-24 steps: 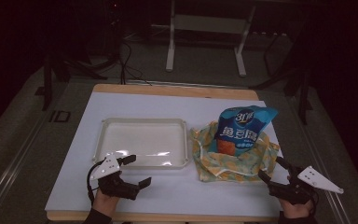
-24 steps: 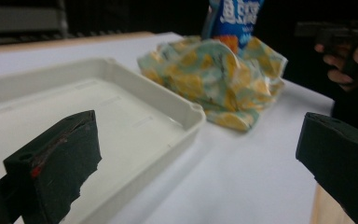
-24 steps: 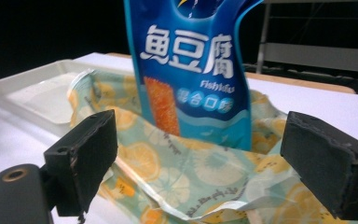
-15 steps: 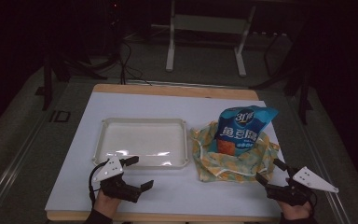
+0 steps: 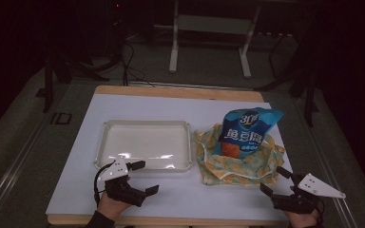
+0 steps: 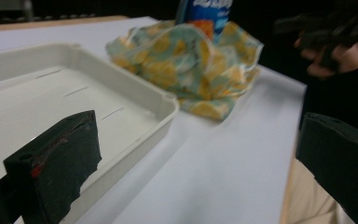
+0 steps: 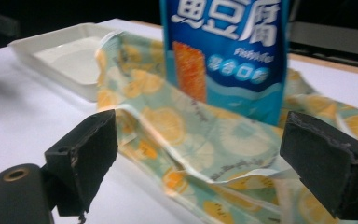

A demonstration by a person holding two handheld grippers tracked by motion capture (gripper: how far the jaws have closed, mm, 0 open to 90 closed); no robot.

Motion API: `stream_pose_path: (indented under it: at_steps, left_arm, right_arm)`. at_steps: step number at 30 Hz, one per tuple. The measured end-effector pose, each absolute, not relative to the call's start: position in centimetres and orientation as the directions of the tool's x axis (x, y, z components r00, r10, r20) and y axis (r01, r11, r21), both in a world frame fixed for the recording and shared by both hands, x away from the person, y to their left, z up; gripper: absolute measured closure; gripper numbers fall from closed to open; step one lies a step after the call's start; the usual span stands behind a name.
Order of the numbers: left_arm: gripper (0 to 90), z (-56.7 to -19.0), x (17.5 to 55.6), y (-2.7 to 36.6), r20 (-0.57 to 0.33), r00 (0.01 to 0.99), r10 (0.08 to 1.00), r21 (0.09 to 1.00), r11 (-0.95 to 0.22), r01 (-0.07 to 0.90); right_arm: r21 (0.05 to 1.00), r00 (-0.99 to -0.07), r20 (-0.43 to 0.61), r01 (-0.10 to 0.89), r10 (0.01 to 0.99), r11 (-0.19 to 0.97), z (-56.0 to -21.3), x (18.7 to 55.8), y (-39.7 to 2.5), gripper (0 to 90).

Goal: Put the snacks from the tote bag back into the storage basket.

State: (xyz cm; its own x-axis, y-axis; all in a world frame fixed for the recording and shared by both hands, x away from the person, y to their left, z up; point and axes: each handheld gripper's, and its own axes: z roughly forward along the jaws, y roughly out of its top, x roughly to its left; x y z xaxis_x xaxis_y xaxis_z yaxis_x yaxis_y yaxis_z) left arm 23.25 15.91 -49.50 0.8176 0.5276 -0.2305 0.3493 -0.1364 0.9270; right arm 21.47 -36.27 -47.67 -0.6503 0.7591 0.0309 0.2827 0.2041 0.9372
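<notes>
A blue snack bag (image 5: 248,131) (image 7: 226,56) (image 6: 204,9) stands upright inside a crumpled yellow-and-teal patterned cloth bag (image 5: 235,159) (image 7: 191,135) (image 6: 186,65) on the right of the white table. An empty white tray (image 5: 145,144) (image 6: 51,93) (image 7: 67,51) lies to its left. My left gripper (image 5: 141,177) (image 6: 196,154) is open near the tray's front edge, holding nothing. My right gripper (image 5: 274,180) (image 7: 198,158) is open at the table's front right, its jaws pointing at the cloth bag just ahead, empty.
The white table top (image 5: 185,194) has a wooden edge (image 5: 180,91) at the back. Beyond it a dark floor holds a metal stand (image 5: 209,38) and cables (image 5: 123,57). A hand holding the other gripper (image 6: 331,42) appears in the left gripper view.
Both grippers have drifted slightly toward the near edge of the table. Tray, cloth bag and snack bag have not moved.
</notes>
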Motion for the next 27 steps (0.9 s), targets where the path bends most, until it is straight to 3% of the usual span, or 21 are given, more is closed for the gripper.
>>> stream_pose_path:
  at_steps: [14,27]
  left_arm:
    - [1.4,-49.2,23.7,14.2,-0.260,0.838,0.480,0.914,-0.157,0.374]
    - [4.4,-47.8,23.7,12.5,-0.195,0.854,0.483,0.924,-0.202,0.325]
  right_arm:
    - [0.929,-0.692,0.021,0.281,0.721,0.242,-46.7,22.1,-35.7,12.1]
    - [0.933,-0.705,0.016,0.266,0.710,0.244,-45.3,22.3,-35.7,13.7]
